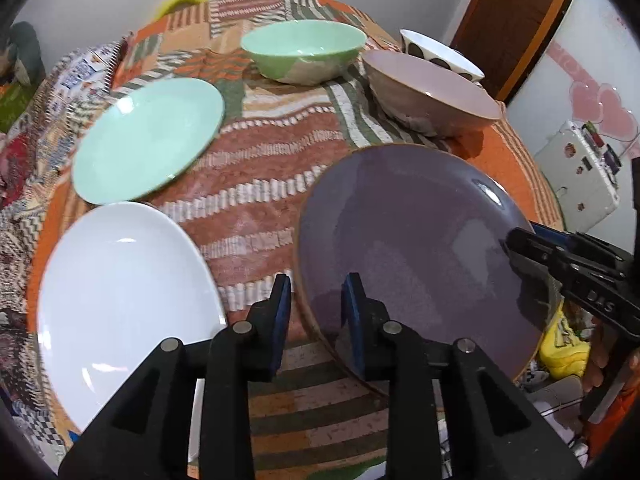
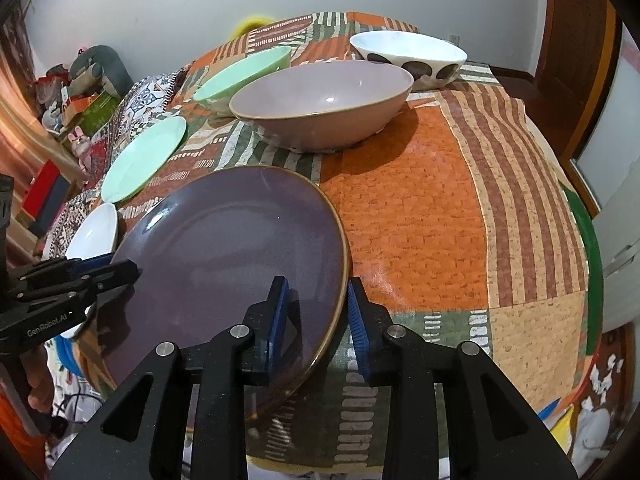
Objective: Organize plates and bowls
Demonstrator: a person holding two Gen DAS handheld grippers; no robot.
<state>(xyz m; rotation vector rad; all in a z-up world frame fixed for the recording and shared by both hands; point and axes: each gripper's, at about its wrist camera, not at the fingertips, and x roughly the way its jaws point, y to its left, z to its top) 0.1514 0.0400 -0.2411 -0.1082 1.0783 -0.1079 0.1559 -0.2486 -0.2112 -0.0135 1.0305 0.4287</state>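
Both claws are parted astride opposite rims of the purple plate (image 2: 224, 256): left claw (image 1: 316, 300) on its left edge, right claw (image 2: 316, 300) on its right.

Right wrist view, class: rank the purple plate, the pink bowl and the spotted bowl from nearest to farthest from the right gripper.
1. purple plate: its rim sits between the open fingers of the right gripper.
2. pink bowl: mid-table, beyond the plate.
3. spotted bowl: far edge, behind the pink bowl, slightly right.
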